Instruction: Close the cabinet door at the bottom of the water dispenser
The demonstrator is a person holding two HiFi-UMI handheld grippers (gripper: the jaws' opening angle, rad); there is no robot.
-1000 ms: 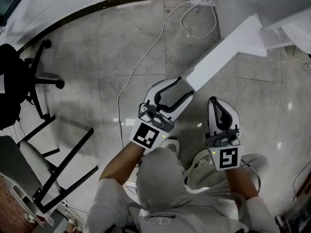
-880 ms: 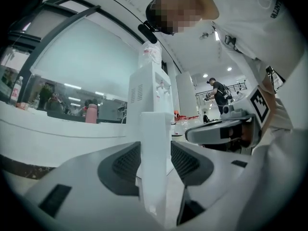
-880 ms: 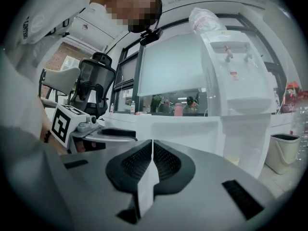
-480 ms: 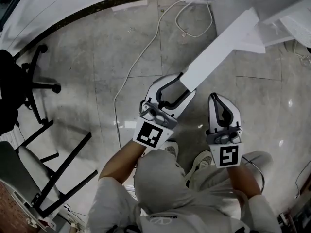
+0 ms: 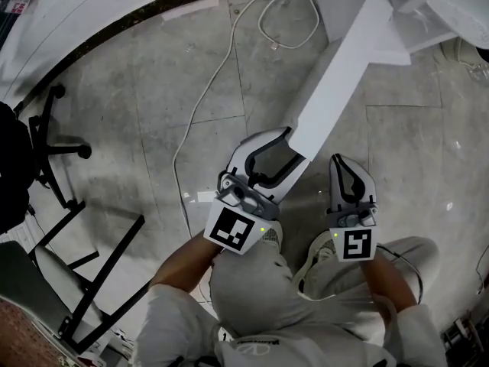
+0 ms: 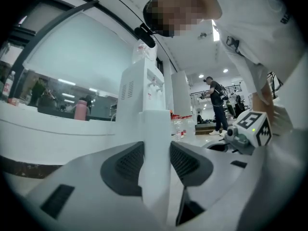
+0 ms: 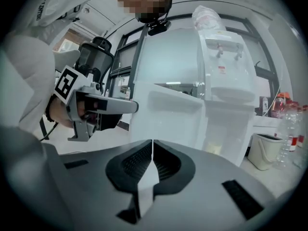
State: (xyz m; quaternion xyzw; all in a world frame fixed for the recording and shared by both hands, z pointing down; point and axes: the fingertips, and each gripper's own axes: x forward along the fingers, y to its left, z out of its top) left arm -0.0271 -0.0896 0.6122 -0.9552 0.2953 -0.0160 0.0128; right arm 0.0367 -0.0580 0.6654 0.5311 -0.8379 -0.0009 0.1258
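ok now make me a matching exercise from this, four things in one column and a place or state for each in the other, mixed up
Things:
1 cabinet door
2 right gripper
3 white cable
4 office chair

Places or states:
a snaking across the floor
b jaws shut, nothing between them
c black, at the head view's left edge
d swung open, its edge between the jaws of the left gripper

Pairs: 1-d, 2-b, 3-a, 4-c

The left gripper has just been closing its jaws on that door edge.

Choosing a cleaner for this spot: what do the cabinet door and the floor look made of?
Cabinet door: probably painted metal or plastic; it looks flat, uniformly white and smooth. Floor: likely polished stone or ceramic tiles; mottled grey, with joint lines and glossy reflections.
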